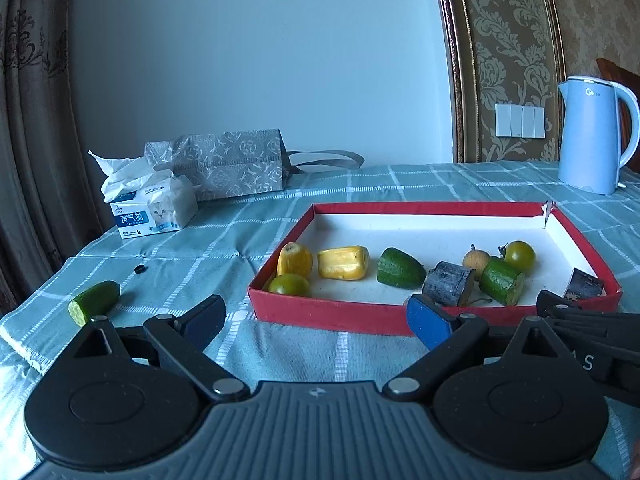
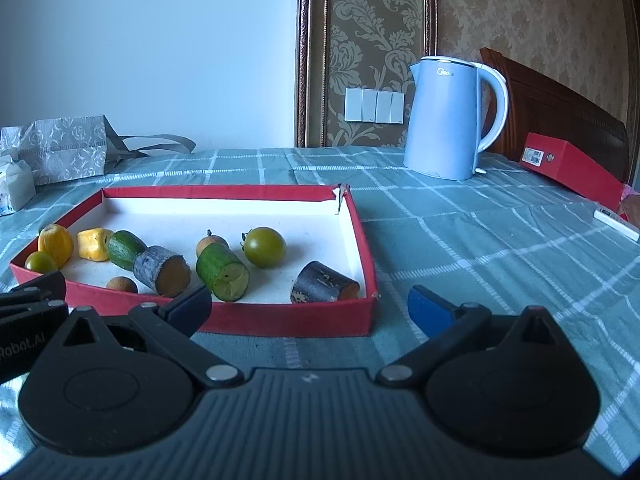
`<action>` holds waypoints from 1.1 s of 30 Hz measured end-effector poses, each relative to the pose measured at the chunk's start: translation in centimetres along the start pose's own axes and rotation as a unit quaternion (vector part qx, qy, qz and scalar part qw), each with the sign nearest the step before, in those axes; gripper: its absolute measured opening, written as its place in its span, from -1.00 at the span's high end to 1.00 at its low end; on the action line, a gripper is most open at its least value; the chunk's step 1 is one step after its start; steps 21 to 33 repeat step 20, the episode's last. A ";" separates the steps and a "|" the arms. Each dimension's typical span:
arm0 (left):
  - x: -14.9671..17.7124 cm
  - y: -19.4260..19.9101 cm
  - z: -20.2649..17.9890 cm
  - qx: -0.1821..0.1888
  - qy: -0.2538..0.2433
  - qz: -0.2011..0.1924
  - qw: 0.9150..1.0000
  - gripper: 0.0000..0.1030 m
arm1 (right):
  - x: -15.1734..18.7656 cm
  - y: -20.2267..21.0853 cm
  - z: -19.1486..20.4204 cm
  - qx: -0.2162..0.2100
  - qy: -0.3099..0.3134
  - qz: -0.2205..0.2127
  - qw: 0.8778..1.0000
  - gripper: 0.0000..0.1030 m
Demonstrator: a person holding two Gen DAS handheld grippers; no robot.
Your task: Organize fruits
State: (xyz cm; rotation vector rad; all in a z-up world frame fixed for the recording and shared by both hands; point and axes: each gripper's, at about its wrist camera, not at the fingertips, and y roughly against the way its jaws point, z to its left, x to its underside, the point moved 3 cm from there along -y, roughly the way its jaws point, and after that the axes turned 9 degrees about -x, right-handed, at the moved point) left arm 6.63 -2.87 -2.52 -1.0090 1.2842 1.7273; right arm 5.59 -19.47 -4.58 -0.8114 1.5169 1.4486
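While my left tongs (image 1: 316, 320) and right tongs (image 2: 310, 306) gape wide, holding nothing, one green cucumber piece (image 1: 95, 302) lies on the tabletop (image 1: 224, 236) at nine o'clock of the red tray (image 1: 320, 314), with bare cloth around it.
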 end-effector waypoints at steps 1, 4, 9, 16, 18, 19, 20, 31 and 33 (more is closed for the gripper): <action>0.0 -0.1 0.0 0.001 0.000 0.003 1.000 -0.90 | 0.0 0.0 0.0 0.001 0.001 0.001 1.000 -1.00; 0.1 -0.3 0.1 0.005 0.003 0.009 1.000 -0.90 | 0.1 -0.1 0.0 0.001 0.002 0.004 1.000 -1.00; 0.2 -0.4 0.2 0.000 0.002 0.011 1.000 -0.90 | 0.2 -0.2 0.1 0.000 0.005 0.005 1.000 -1.00; 0.2 -0.6 0.3 -0.002 0.002 0.014 1.000 -0.90 | 0.2 -0.3 0.4 -0.001 0.011 0.008 1.000 -1.00; 0.3 -0.6 0.3 -0.003 0.002 0.013 1.000 -0.90 | 0.3 -0.3 0.4 -0.001 0.011 0.009 1.000 -1.00; 0.3 -0.6 0.3 -0.003 0.002 0.013 1.000 -0.90 | 0.3 -0.3 0.4 -0.001 0.011 0.010 1.000 -1.00; 0.3 -0.6 0.3 -0.003 0.002 0.013 1.000 -0.90 | 0.3 -0.3 0.4 -0.001 0.011 0.010 1.000 -1.00; 0.3 -0.6 0.3 -0.003 0.002 0.013 1.000 -0.90 | 0.3 -0.3 0.4 -0.001 0.011 0.010 1.000 -1.00; 0.3 -0.6 0.3 -0.003 0.002 0.013 1.000 -0.90 | 0.3 -0.3 0.4 -0.001 0.011 0.010 1.000 -1.00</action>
